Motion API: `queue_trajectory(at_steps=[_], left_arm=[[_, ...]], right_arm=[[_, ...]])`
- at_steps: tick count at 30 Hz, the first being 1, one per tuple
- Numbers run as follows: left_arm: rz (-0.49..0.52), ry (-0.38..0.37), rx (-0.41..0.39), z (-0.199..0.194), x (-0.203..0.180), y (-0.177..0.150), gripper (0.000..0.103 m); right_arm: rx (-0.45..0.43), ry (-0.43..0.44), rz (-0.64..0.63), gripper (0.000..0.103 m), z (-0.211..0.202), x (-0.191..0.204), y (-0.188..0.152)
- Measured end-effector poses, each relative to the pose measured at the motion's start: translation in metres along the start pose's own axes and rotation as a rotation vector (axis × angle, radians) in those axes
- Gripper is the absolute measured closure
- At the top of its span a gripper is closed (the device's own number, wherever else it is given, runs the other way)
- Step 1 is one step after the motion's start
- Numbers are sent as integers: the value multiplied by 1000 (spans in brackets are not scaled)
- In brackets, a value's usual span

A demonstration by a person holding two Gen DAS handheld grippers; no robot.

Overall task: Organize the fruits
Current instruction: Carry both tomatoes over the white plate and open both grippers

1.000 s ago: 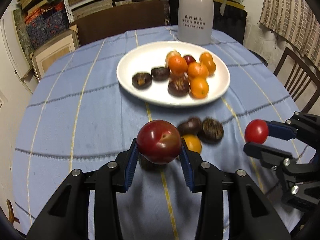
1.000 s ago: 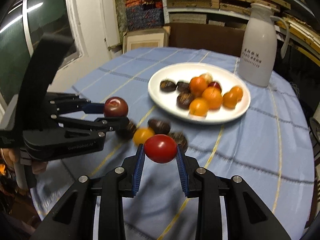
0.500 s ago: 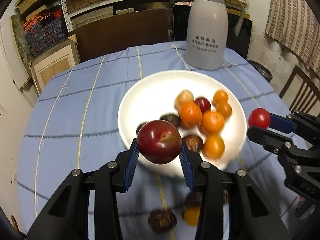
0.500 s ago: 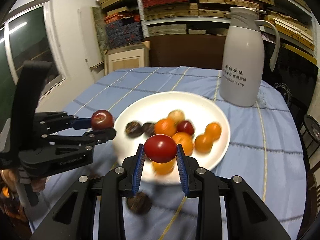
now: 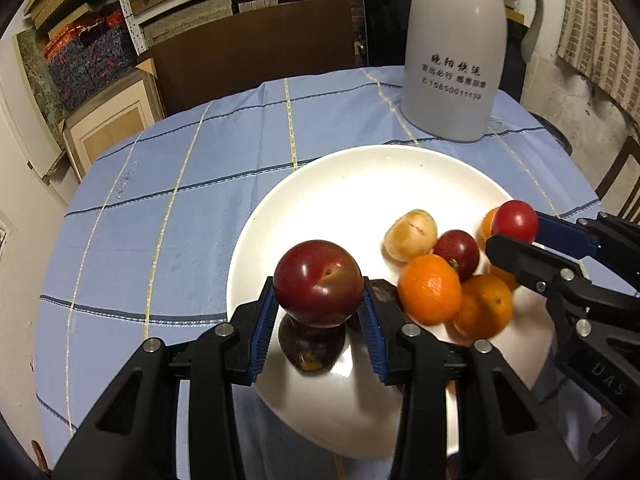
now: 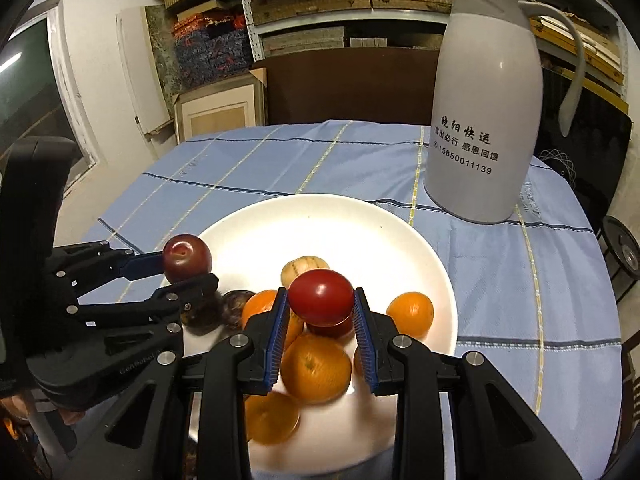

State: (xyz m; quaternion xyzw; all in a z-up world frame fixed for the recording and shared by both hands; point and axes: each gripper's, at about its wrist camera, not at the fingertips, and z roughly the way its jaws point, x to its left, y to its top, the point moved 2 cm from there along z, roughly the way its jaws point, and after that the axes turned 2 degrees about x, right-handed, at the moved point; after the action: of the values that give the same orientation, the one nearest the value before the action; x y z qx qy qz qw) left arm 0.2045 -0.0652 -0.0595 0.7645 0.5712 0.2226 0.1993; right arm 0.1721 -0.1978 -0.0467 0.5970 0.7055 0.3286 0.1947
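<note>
My left gripper [image 5: 319,300] is shut on a dark red plum [image 5: 319,283] and holds it above the near left part of the white plate [image 5: 352,188]. My right gripper [image 6: 320,316] is shut on a red tomato [image 6: 321,298] above the fruit pile on the plate [image 6: 352,224]. On the plate lie several oranges [image 5: 430,295], a dark red fruit [image 5: 457,249], a pale yellow fruit [image 5: 410,235] and dark brown fruits [image 5: 311,346]. The right gripper also shows in the left wrist view [image 5: 516,236], the left gripper in the right wrist view [image 6: 188,268].
A tall white thermos jug [image 5: 454,48] stands behind the plate on the blue checked tablecloth [image 5: 160,216]. The jug also shows in the right wrist view [image 6: 484,112]. Shelves and boxes [image 5: 104,40] line the far wall. A wooden chair [image 5: 620,176] stands at the right.
Both grippers have moved forward over the plate with their fruit still held. The loose fruits on the cloth in front of the plate have dropped out of view.
</note>
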Motion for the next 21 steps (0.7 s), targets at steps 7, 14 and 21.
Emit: queue_trajectory(at_steps=[7, 14, 21], left_arm=[[0, -1, 23, 17, 2, 5, 64], [19, 15, 30, 24, -1, 5, 61], [15, 39, -53, 4, 0, 4, 28]], right_arm=[[16, -6, 3, 70, 20, 1, 9], [31, 6, 0, 53, 28, 3, 11], [-47, 6, 22, 31, 3, 3, 11]])
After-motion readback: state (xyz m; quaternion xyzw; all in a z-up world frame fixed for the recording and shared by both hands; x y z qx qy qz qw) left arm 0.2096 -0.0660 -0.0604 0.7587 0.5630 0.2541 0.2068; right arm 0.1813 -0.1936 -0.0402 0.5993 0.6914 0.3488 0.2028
